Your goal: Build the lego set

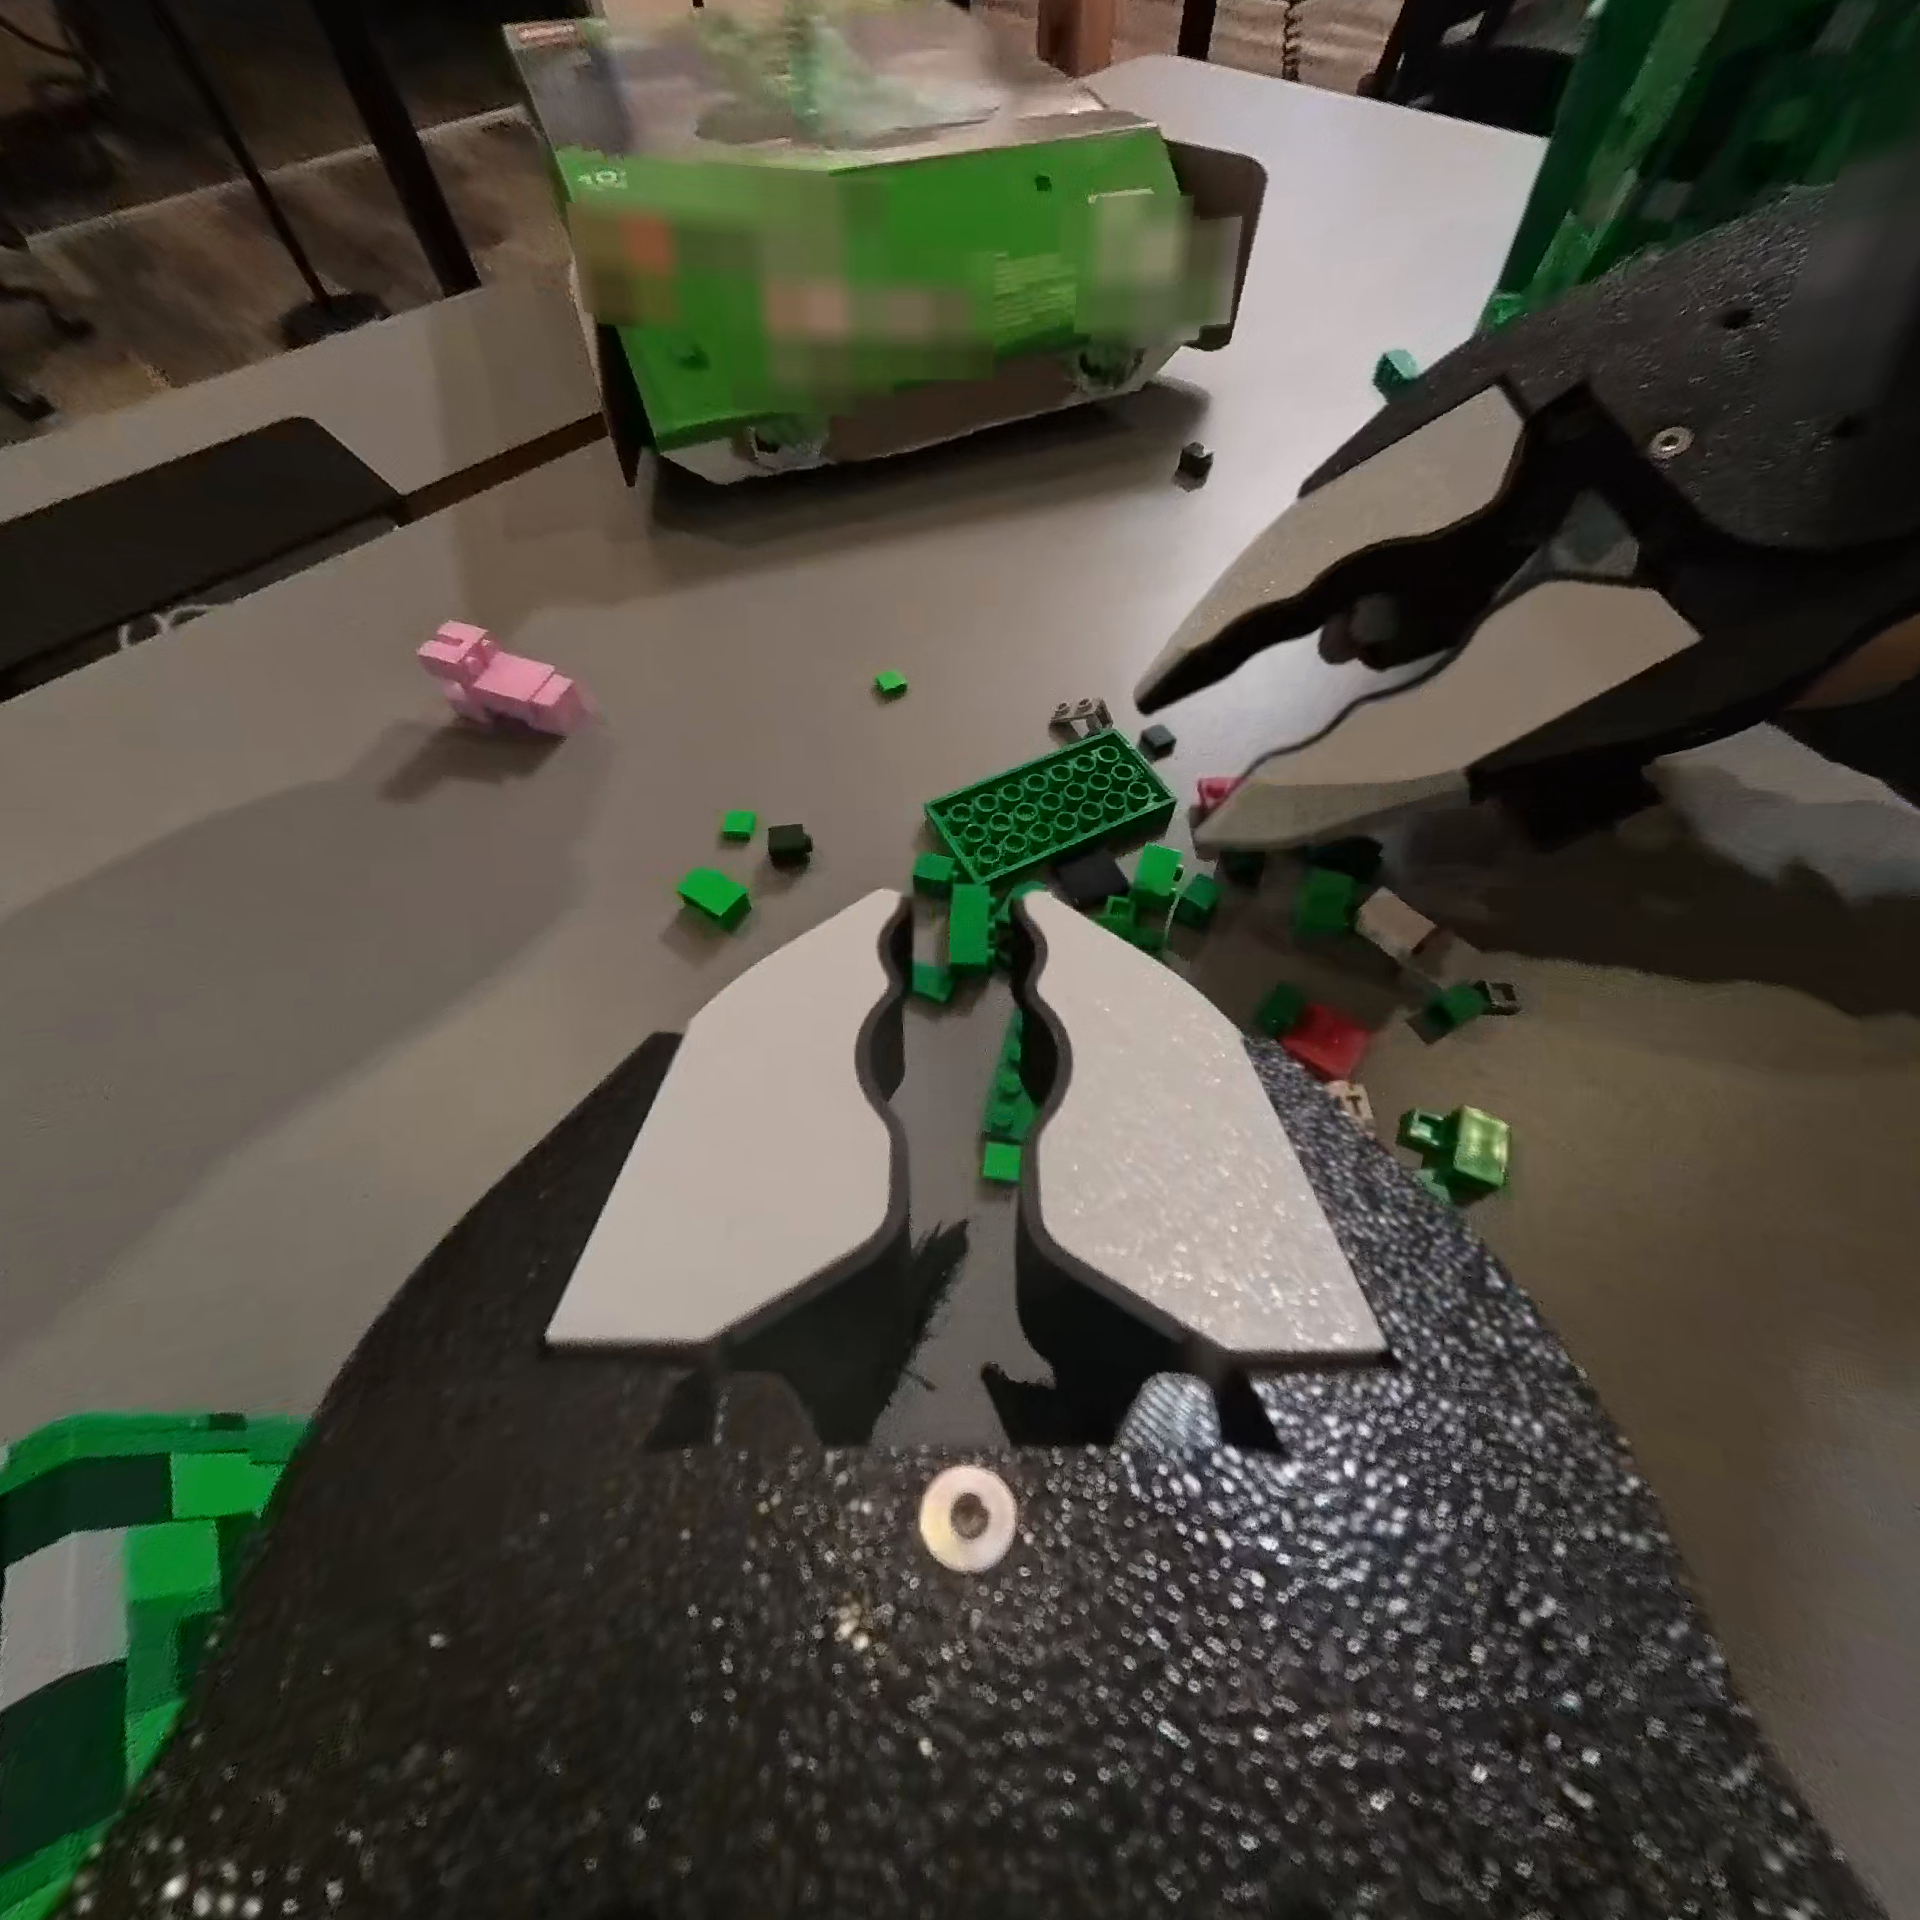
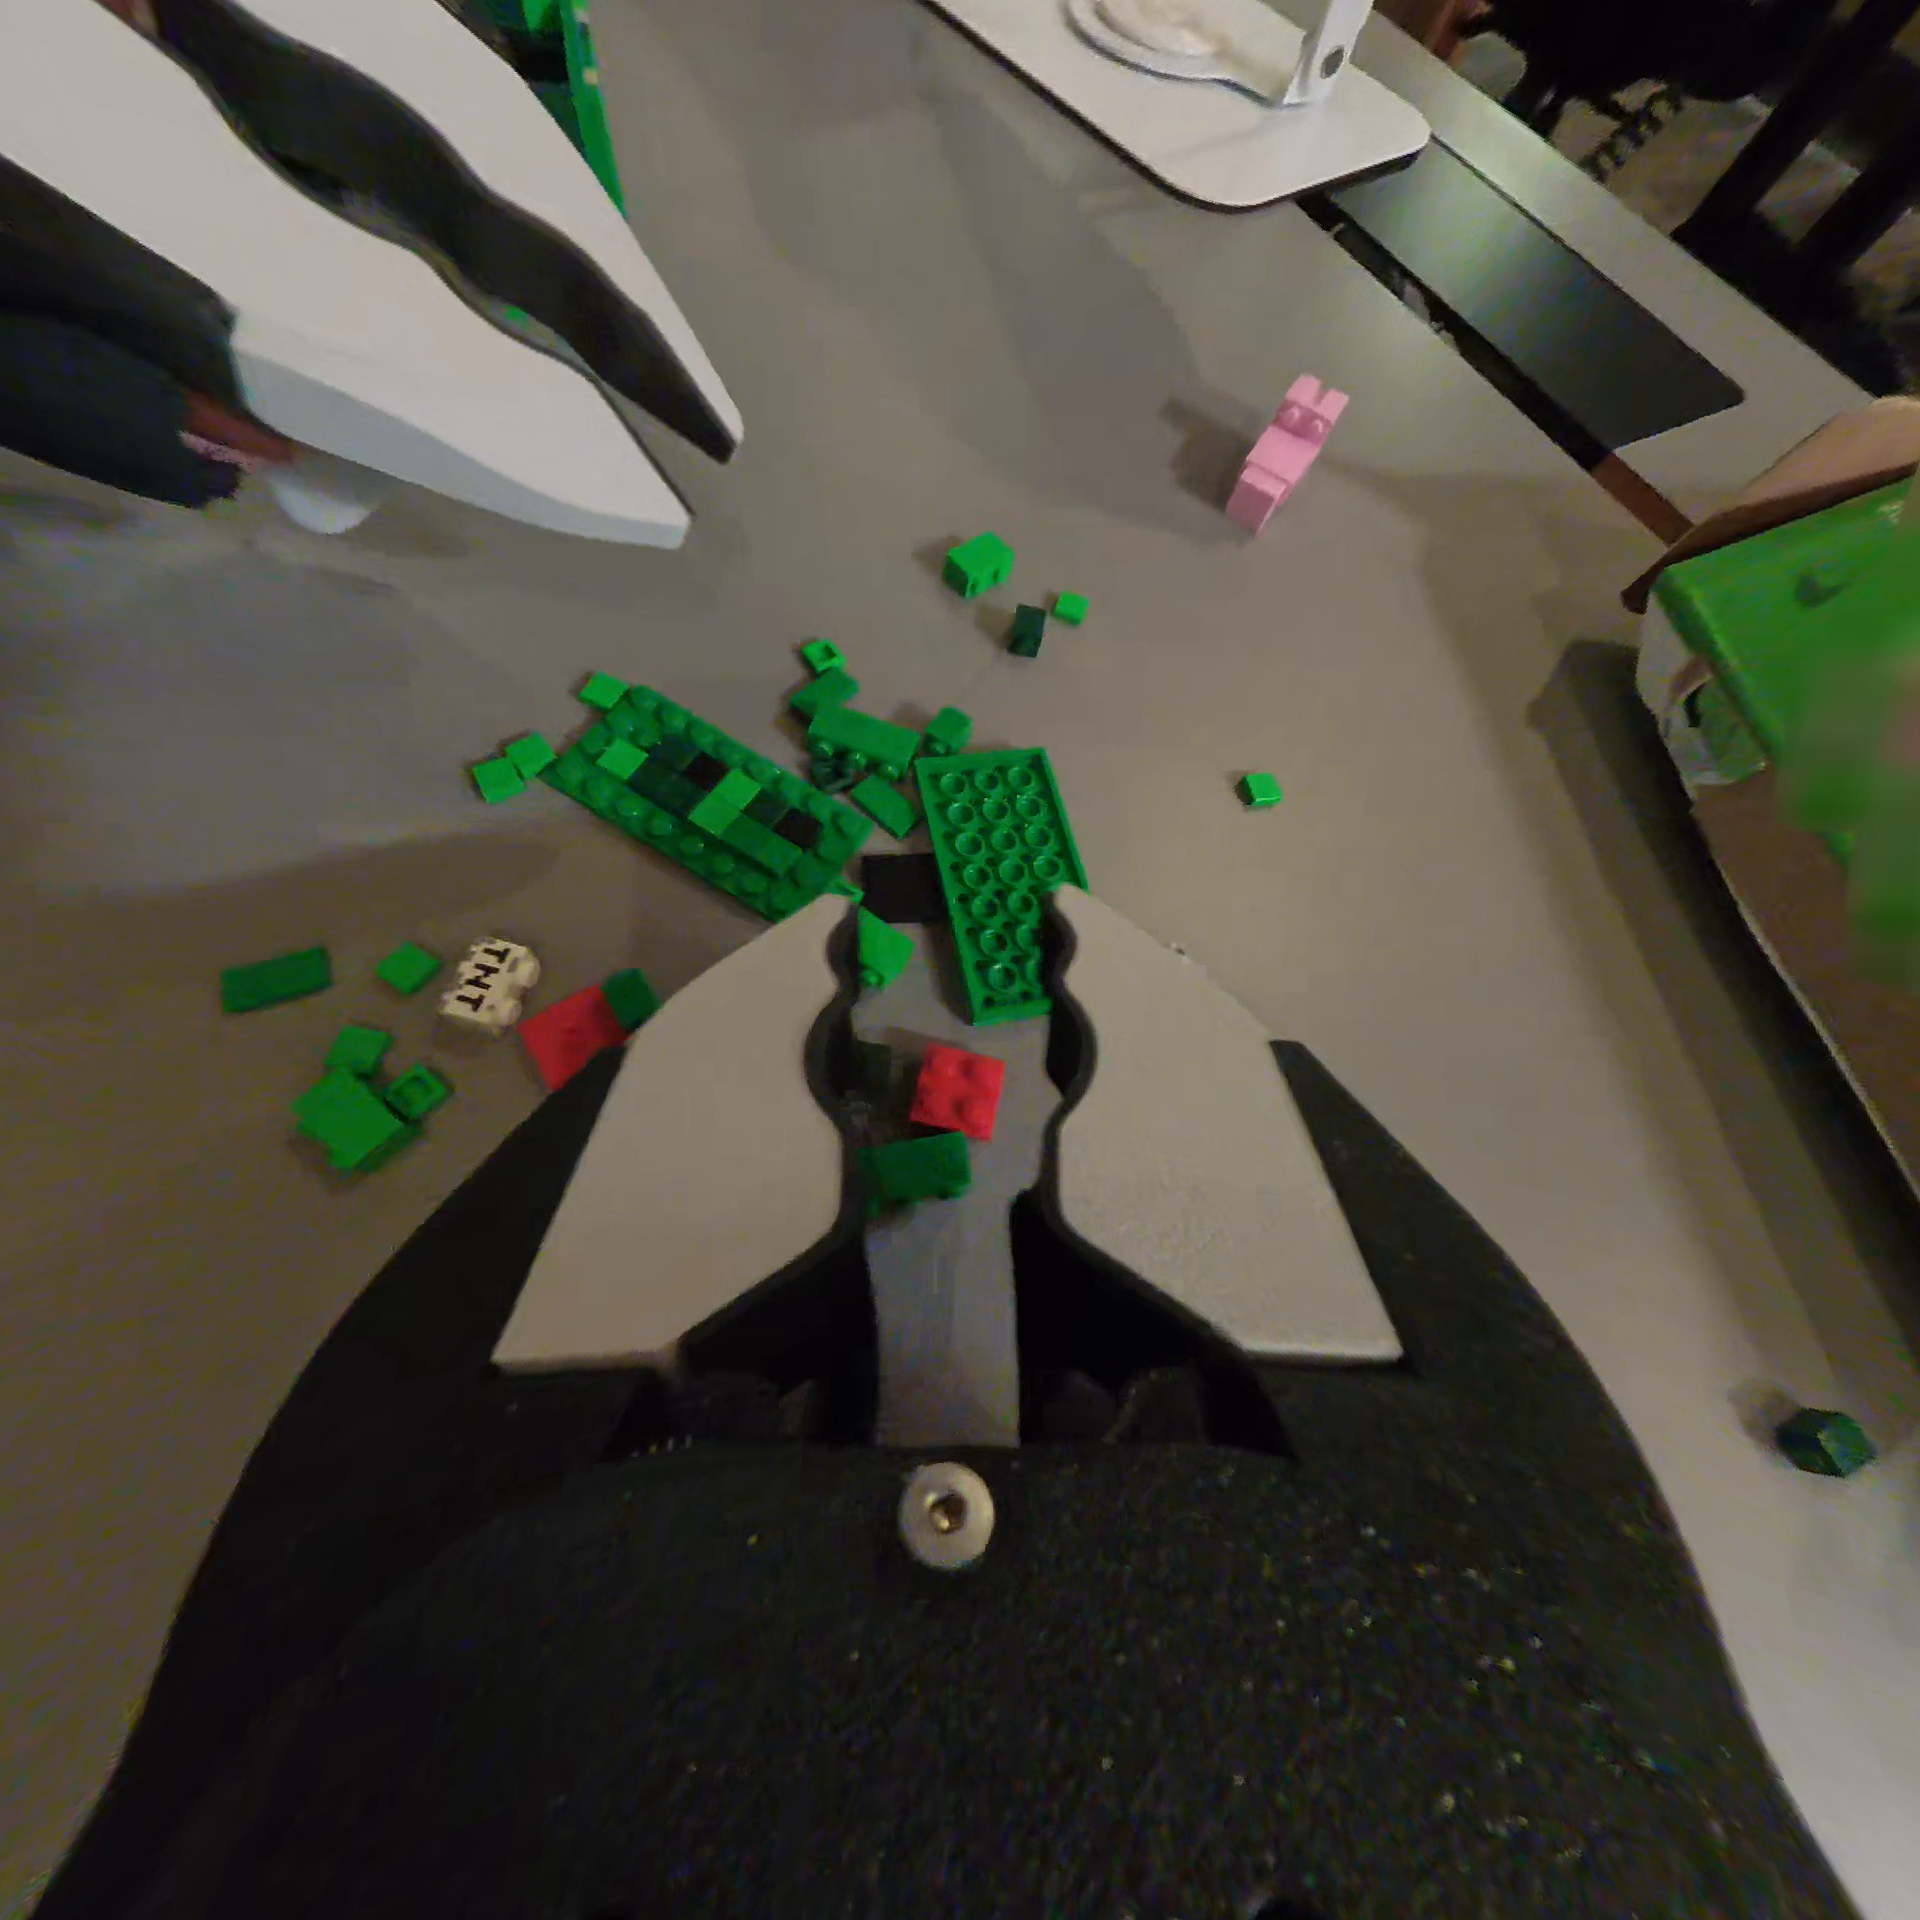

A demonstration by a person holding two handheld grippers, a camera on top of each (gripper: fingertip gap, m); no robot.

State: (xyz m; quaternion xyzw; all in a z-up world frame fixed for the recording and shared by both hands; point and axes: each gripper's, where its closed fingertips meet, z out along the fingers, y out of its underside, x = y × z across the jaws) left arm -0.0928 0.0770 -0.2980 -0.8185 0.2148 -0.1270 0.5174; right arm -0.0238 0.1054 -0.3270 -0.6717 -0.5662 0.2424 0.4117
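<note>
Loose green bricks lie in a heap on the grey table (image 1: pixel 312 935). A large green plate (image 1: pixel 1049 805) (image 2: pixel 997 873) lies studs down. A long green plate with dark tiles (image 2: pixel 707 800) lies beside it. My left gripper (image 1: pixel 961 914) is open and empty above the heap. It also shows in the right wrist view (image 2: pixel 707 483). My right gripper (image 2: pixel 956 904) is open, with its tips over the near end of the large green plate. In the left wrist view it (image 1: pixel 1164 769) sits just right of that plate. A red brick (image 2: pixel 956 1086) lies between its fingers.
A pink pig figure (image 1: pixel 499 686) (image 2: pixel 1283 457) stands apart from the heap. The green set box (image 1: pixel 873 281) (image 2: pixel 1787 613) lies at the table's far side. A built green block model (image 1: pixel 94 1558) is close at the lower left. A white printed brick (image 2: pixel 488 982) and a white board (image 2: pixel 1195 125) also show. The large green plate (image 2: pixel 997 873) is about 4 cm from my right fingertips and 9 cm from my left. The left camera catches it too, in the left wrist view (image 1: pixel 1056 812).
</note>
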